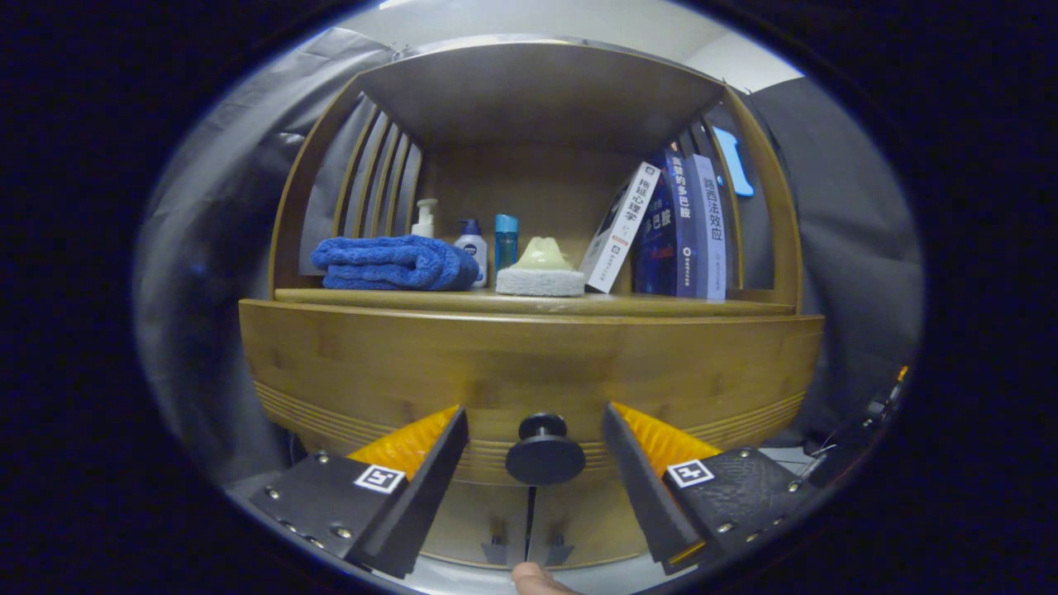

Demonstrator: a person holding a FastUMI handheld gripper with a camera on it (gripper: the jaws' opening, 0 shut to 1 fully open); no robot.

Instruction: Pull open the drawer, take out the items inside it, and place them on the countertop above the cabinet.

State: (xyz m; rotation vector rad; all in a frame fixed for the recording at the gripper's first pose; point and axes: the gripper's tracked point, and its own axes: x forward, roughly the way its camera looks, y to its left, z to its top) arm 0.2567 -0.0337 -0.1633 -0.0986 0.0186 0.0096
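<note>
Bamboo drawer (529,372) sat flush, closed, below the countertop (529,302). Gripper (533,454) fingers were spread either side of its knob (545,453), clear of it, seemingly lined up to pinch.

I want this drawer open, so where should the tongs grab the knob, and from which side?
Grip the round black knob on its narrow neck, behind the wide cap, coming straight at the drawer front. The open tongs already sit either side of it, apart from it; the cap should stop them slipping off when pulling.
</note>
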